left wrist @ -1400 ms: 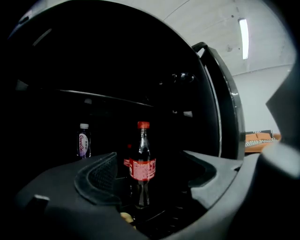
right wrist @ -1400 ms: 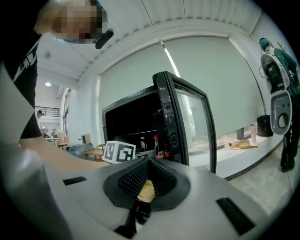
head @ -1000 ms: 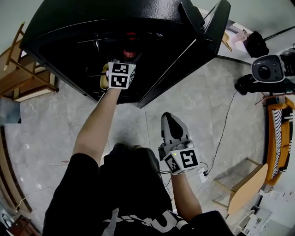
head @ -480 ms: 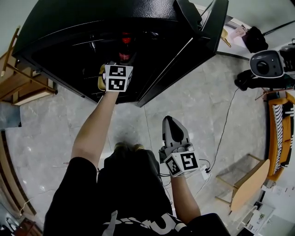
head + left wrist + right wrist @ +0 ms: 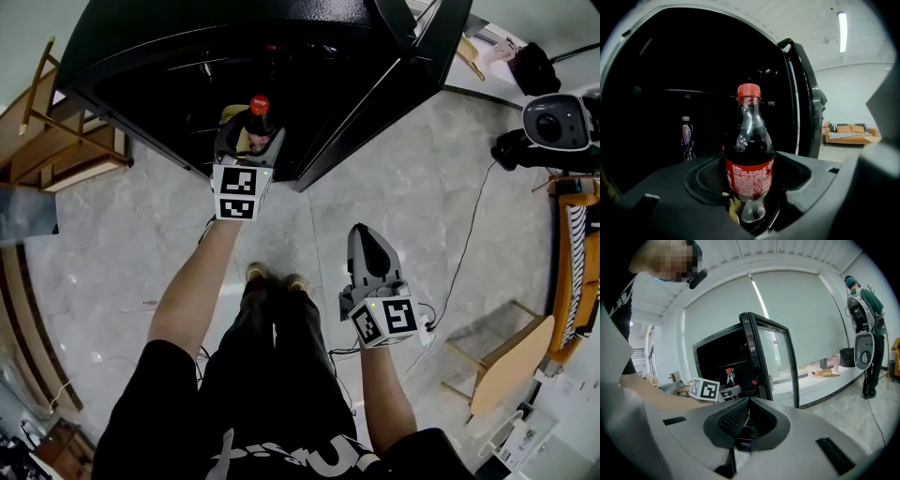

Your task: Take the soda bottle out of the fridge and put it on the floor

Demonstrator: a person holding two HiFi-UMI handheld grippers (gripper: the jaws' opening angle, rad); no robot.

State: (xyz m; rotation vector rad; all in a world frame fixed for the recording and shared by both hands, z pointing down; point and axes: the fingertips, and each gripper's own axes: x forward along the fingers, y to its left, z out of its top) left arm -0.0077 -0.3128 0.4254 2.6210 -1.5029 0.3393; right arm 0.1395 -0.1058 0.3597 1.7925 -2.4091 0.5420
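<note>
Left of the left gripper's [image 5: 250,145] fingers [image 5: 670,197] stands a wooden frame [image 5: 66,155] on the floor [image 5: 122,244]. Beyond the fingertips gapes the dark fridge [image 5: 178,56], and deep inside it, off to the left of the fingers, a small bottle [image 5: 686,136] sits on a shelf. The left jaws have just been closing and now stand clamped on the soda bottle [image 5: 749,171]. It is upright between the two pads, gripped low on its body at and under the red label, with its red cap well above the fingers. In the head view the bottle [image 5: 258,120] is at the fridge's open front, just at the edge of the cabinet, held off the floor. To the right of the left fingers the fridge door [image 5: 412,56] stands swung open – through the left gripper view a sofa [image 5: 848,132] shows past its edge. Farther right, the right gripper [image 5: 366,234] hangs over bare floor, well apart from the fridge and the bottle. Its fingers are pressed together with nothing between them – the right gripper view shows the pads meeting at the tip [image 5: 747,401]. Beyond those fingertips and to their left is the open fridge with the held bottle [image 5: 730,377] in front of it. Far to their right a person [image 5: 862,319] stands by the wall.
</note>
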